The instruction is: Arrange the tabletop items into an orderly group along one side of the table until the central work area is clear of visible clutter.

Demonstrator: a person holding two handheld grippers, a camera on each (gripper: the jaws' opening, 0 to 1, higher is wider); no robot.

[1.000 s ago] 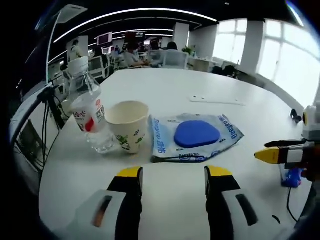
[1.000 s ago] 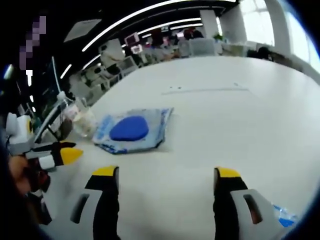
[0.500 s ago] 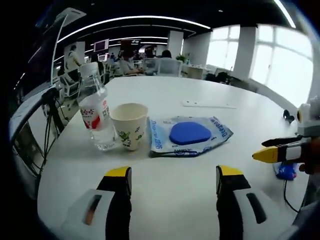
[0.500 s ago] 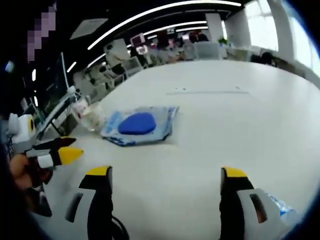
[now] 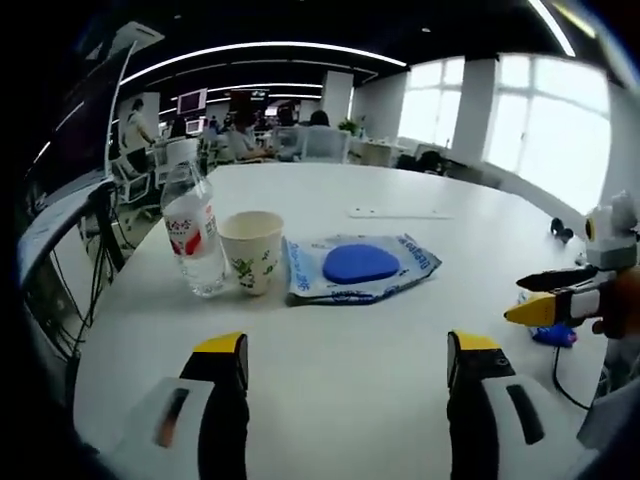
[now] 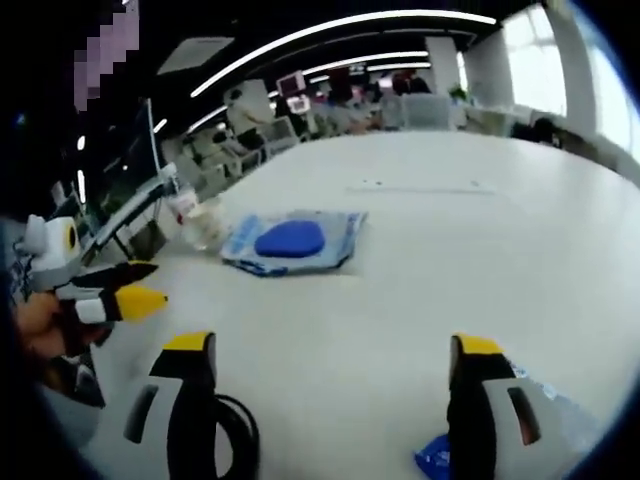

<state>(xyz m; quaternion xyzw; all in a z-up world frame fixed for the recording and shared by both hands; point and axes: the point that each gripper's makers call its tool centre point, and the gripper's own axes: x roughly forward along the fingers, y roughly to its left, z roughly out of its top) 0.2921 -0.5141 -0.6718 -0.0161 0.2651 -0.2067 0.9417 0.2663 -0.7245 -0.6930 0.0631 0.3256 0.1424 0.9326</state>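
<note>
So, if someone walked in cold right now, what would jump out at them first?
Probably the row on the white table: a water bottle, a paper cup beside it, then a flat packet with a bright blue oval. Next, the open left gripper and open right gripper, both empty, yellow-tipped, short of the row.

Bottle (image 6: 200, 222) in right gripper view blurred, label unreadable. Blue item (image 6: 437, 458) by table's (image 6: 480, 260) near edge half hidden behind jaw, cut off. Wipes pack (image 5: 357, 268) print too small to read.
</note>
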